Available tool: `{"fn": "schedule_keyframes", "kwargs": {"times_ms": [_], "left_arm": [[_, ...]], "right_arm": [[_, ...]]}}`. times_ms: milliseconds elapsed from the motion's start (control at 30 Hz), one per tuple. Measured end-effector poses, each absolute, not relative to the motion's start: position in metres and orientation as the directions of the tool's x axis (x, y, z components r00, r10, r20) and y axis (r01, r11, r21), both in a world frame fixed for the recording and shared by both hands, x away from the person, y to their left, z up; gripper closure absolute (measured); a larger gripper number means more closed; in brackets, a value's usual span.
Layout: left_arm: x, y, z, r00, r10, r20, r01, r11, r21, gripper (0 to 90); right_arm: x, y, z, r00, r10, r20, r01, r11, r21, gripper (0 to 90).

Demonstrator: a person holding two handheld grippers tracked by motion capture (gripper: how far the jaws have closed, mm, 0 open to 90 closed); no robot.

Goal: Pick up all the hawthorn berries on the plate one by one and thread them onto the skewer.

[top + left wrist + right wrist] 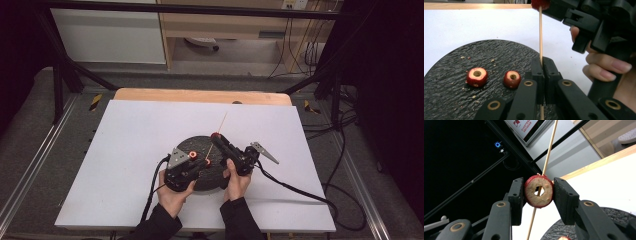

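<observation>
Pinching a thin, pale wooden skewer between closed black jaws, left tool clamped on the stick low down, over the near edge of a round, dark, rough-textured slate plate. Holding a cored red fruit slice with a pale cut face squeezed between both pads, right tool clamped on it, skewer passing through the central hole and slanting up beyond the slice. Seen from the high view: left tool and right tool close together above the slate plate, skewer running diagonally between them and past the right one, both over the white sheet-covered surface. Resting on the plate in the left gripper view: a larger cored red fruit piece and, just beside it but apart, a smaller cored red fruit piece, with pale crumbs scattered around.
</observation>
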State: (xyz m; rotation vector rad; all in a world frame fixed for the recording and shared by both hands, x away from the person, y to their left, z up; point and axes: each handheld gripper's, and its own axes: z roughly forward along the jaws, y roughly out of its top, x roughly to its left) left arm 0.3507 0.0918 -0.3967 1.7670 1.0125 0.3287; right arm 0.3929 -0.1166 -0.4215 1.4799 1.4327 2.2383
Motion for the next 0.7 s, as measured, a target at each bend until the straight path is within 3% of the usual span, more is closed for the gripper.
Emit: {"fn": "schedule_keyframes", "kwargs": {"times_ms": [700], "left_arm": [[0.36,0.09,-0.395,0.633,0.746,-0.208,0.468,-0.154,0.87,88.6]], "right_arm": [[0.38,-0.115,-0.429,-0.532,0.531,0.66,0.451,-0.482,0.751,61.9]]}}
